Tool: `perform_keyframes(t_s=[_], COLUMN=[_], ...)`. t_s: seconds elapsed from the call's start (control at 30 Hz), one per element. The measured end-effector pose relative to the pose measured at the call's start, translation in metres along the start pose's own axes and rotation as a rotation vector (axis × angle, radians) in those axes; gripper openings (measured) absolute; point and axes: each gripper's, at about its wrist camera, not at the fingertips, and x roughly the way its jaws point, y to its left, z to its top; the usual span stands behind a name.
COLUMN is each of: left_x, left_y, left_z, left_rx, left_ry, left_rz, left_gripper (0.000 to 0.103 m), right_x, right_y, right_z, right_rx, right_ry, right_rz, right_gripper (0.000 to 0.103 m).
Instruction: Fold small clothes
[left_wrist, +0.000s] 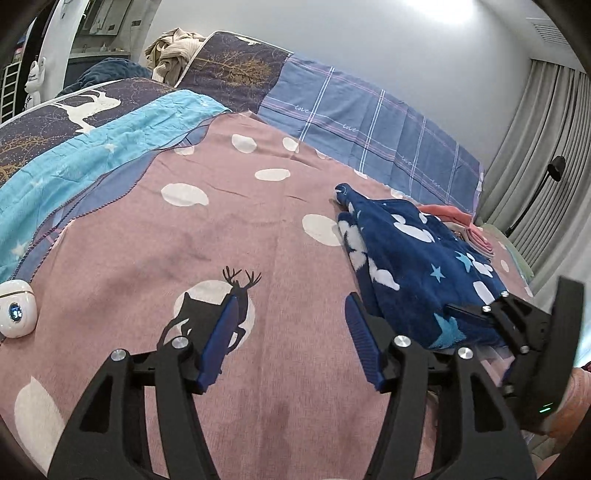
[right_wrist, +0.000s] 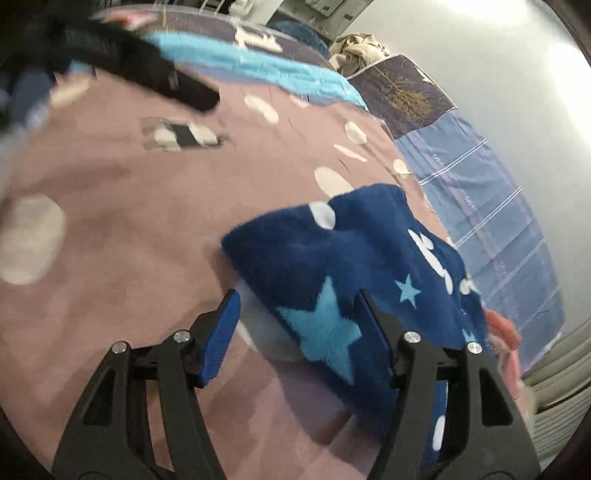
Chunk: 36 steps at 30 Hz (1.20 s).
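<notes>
On the pink bedspread with white spots (left_wrist: 229, 236), the navy fleece garment with white clouds and light blue stars (left_wrist: 417, 266) lies at the right side, with a folded pink cloth (left_wrist: 461, 225) just behind it. The left gripper (left_wrist: 291, 332) hangs over bare bedspread with its jaws apart and nothing between them. The right gripper (right_wrist: 303, 332) has its jaws apart over the near edge of the garment, and the pads do not press on it.

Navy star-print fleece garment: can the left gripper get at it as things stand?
Probably yes. The left gripper is open with nothing between its pads, over bare pink bedspread, and the navy fleece garment lies just to its right. The right gripper already sits at the near edge, so that corner looks crowded.
</notes>
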Motion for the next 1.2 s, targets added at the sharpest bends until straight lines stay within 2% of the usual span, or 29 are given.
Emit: perform_keyframes(t_s=[0.13,0.2,0.3,0.37,0.43,0.5,0.57,0.7,0.8,0.9,0.93,1.0,1.1,1.2], left_x=[0.008,0.019,0.039,0.049,0.066,0.094,0.128,0.195,0.22,0.233,0.235,0.232,0.212,0.195], left_y=[0.006,0.007,0.009,0.005,-0.001,-0.01,-0.022,-0.032,-0.035,-0.033,-0.031,-0.032,-0.046,-0.068], left_z=[0.0,0.002,0.016,0.029,0.045,0.06,0.069,0.075,0.083,0.085,0.085,0.088,0.1,0.119], left_rx=[-0.039,-0.086,-0.155,-0.154,-0.142,-0.134,-0.122,-0.147,-0.209,-0.279,-0.309,-0.337,-0.287,-0.25], left_ry=[0.002,0.01,0.055,0.074,0.116,0.182,0.263,0.378,0.355,0.357,0.356,0.336,0.278,0.244], left_rz=[-0.049,-0.112,-0.211,-0.281,-0.363,-0.41,-0.434,-0.426,-0.498,-0.485,-0.492,-0.514,-0.545,-0.576], left_gripper=[0.061,0.061,0.061,0.061,0.062,0.063,0.063,0.063,0.063,0.036,0.032,0.029,0.027,0.026], right_x=[0.025,0.036,0.038,0.038,0.037,0.037,0.036,0.031,0.029,0.028,0.027,0.02,0.002,-0.02], right_y=[0.006,0.01,0.007,0.005,0.003,0.002,0.002,-0.005,-0.011,-0.019,-0.023,-0.038,-0.071,-0.091], right_z=[0.013,0.025,0.028,0.024,0.021,0.021,0.02,0.019,0.02,0.021,0.02,0.018,0.012,0.007], right_rx=[0.003,0.001,0.024,0.025,0.037,0.051,0.063,0.106,0.138,0.163,0.183,0.274,0.443,0.537], right_ry=[-0.013,-0.028,-0.03,-0.038,-0.044,-0.05,-0.055,-0.059,-0.06,-0.067,-0.072,-0.083,-0.117,-0.167], right_rz=[-0.104,-0.146,-0.138,-0.131,-0.127,-0.124,-0.122,-0.094,-0.065,-0.043,-0.032,0.014,0.099,0.125], right_gripper=[0.066,0.065,0.059,0.054,0.048,0.044,0.043,0.039,0.038,0.036,0.035,0.032,0.031,0.03])
